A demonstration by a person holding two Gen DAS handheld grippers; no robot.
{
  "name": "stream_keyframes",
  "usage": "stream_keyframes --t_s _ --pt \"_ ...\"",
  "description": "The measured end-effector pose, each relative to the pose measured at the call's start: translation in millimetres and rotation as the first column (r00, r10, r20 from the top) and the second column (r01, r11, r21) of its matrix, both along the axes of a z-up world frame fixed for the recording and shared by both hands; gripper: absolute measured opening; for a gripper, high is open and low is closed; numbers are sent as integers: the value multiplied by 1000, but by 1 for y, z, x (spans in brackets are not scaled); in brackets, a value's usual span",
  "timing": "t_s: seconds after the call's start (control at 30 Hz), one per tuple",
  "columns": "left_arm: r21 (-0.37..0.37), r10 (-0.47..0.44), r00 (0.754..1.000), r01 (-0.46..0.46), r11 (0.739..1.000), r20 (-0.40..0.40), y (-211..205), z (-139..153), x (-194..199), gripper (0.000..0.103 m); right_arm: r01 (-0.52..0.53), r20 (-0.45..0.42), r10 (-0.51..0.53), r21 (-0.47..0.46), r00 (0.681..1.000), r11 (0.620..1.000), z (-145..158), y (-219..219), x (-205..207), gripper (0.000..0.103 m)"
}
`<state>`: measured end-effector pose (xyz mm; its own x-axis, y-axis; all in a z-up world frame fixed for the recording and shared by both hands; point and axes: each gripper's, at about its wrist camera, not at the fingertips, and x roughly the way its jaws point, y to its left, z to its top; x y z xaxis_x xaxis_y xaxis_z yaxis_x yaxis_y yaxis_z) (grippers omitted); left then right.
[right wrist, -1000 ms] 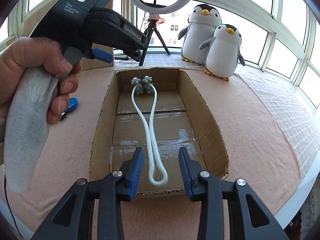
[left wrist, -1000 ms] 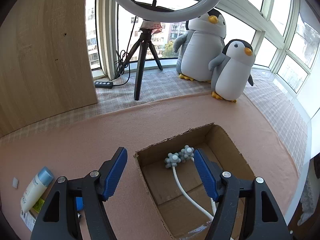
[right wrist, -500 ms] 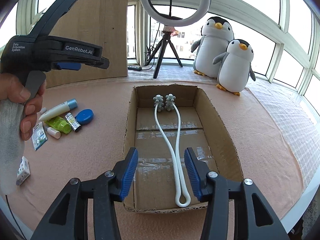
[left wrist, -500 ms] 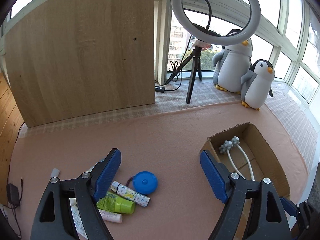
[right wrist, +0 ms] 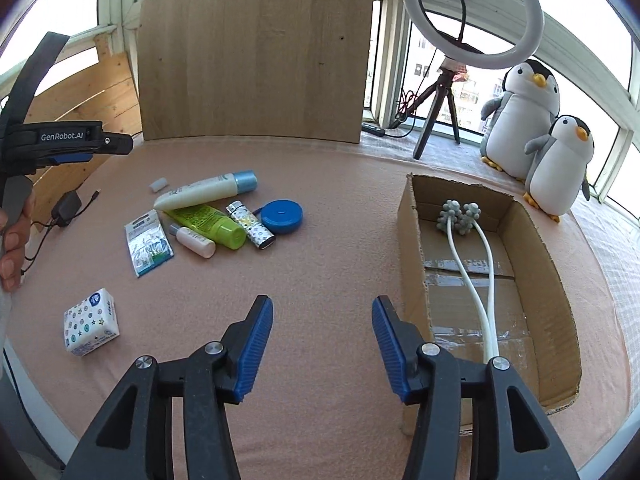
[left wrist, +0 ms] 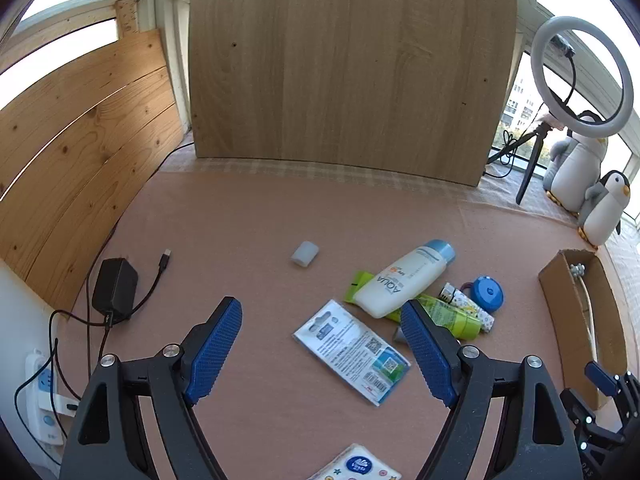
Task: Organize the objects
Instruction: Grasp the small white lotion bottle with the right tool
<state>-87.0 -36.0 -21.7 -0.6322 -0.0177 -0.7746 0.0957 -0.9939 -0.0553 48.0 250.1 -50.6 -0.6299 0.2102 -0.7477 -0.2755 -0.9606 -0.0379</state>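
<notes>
left claw (left wrist: 320, 350): wide, empty, over sachet (left wrist: 352, 350) | right claw (right wrist: 322, 350): opening, empty | cardboard box (right wrist: 412, 248): right of clutter, collecting

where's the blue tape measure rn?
Blue tape measure lies on the pink cloth at the right end of the toiletries pile, beside the patterned tube, well left of the cardboard box in the right wrist view.

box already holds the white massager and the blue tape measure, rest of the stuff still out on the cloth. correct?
Not quite. Only the white massager is in the box. The right wrist view shows the blue tape measure out on the cloth with the other items.
</notes>
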Motion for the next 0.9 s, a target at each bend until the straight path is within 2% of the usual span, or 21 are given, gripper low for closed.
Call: stream_keyframes --t_s 0.13,0.33,0.67,0.9 --pt "14 77 997 -78 997 27 -46 -11 18 84 -80 16 80 1 997 997 -5 -24 -22 48" --pt "30 155 987 -157 987 51 -86 -23 38 84 -192 53 192 -11 980 981 -21 -56 -54 48" --pt "55 217 973 -222 973 83 -112 -36 52 84 -318 145 315 -8 938 948 -64 -68 -106 48" --pt "63 262 959 -269 961 106 -131 -46 51 84 -349 165 345 -7 924 937 -75 -66 -134 48"
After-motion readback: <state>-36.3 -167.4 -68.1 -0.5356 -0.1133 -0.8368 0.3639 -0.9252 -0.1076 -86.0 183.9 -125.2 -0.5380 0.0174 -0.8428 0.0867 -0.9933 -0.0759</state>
